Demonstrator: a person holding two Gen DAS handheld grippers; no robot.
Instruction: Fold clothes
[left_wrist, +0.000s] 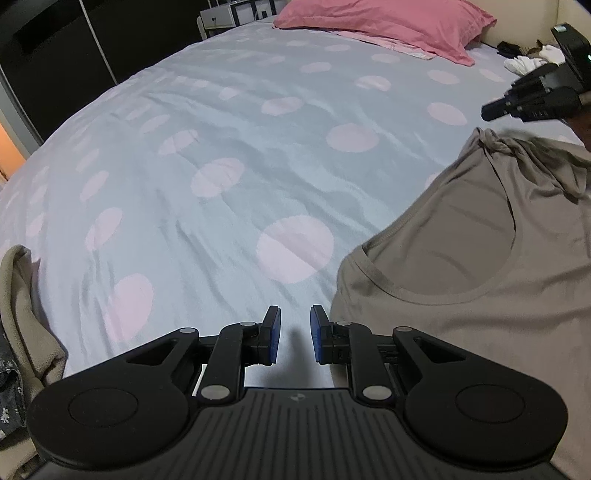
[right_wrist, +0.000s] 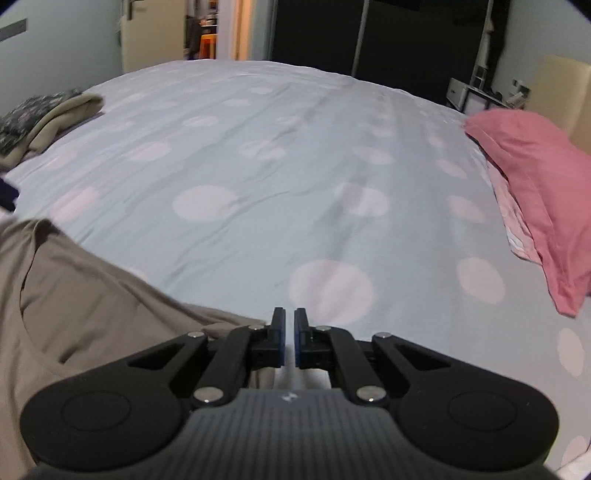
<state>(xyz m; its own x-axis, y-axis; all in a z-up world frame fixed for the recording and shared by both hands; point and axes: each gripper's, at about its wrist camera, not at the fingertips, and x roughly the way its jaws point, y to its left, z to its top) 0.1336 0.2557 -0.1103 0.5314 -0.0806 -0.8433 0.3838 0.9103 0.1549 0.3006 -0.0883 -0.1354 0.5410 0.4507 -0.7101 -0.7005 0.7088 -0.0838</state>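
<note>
Taupe top (left_wrist: 480, 332) lies spread on the dotted bedsheet (left_wrist: 229, 155), just right of the left gripper (left_wrist: 295, 334), whose jaws stand slightly apart and empty. Right gripper (right_wrist: 289, 338), nearly closed, holds nothing beside its edge. Any grab here risks pinching sheet along with fabric.

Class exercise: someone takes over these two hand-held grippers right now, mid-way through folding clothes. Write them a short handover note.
Left gripper: jaws slightly apart, nothing between them, over the bare sheet beside the top's edge.
Right gripper: shut, holding nothing, just past the top's far edge.
Taupe-grey scoop-neck top: lies on the grey bed sheet with pink dots, neckline up, one shoulder bunched into a knot; no fold visible.
Pile of clothes, beige and dark floral: at the bed's edge; whether it is folded I cannot tell.
Left to do: smooth the bunched shoulder, grip both shoulders, fold the top.
</note>
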